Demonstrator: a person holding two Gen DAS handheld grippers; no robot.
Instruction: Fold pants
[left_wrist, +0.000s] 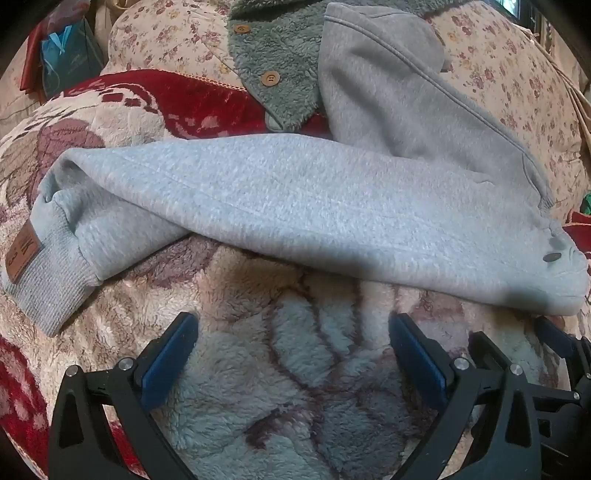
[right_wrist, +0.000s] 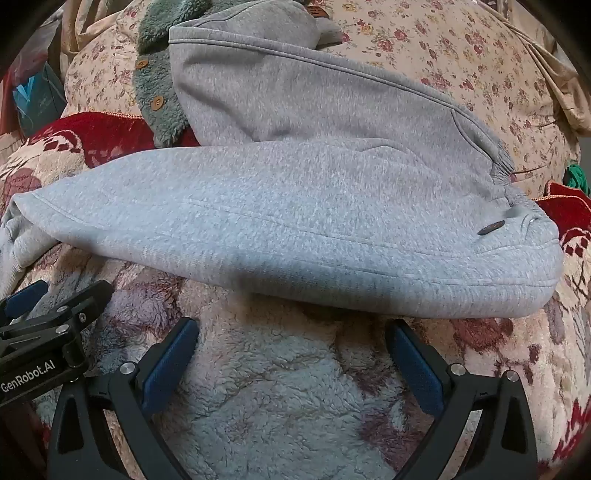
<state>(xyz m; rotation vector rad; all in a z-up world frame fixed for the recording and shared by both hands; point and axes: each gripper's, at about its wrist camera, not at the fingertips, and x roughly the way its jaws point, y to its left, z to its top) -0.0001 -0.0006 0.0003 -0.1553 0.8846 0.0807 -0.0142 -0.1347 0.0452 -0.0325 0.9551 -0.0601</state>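
Grey sweatpants (left_wrist: 295, 206) lie spread across the floral fleece blanket (left_wrist: 295, 387), legs apparently splayed. Left gripper (left_wrist: 293, 332) and right gripper (right_wrist: 293, 338) hover just short, jaws wide, empty. Next: grasp the near leg's edge.

Grey pants (right_wrist: 295, 221) lie across our fleece blanket (right_wrist: 277, 398); right gripper (right_wrist: 291, 334) open just short of them.

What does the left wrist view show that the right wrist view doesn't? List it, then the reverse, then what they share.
Only the left wrist view: the ribbed cuff with its brown patch.
Only the right wrist view: the GenRobot.AI lettering on the left gripper.
Both: the grey pants on the fleece blanket, the green fleece garment, and the right gripper open and empty.
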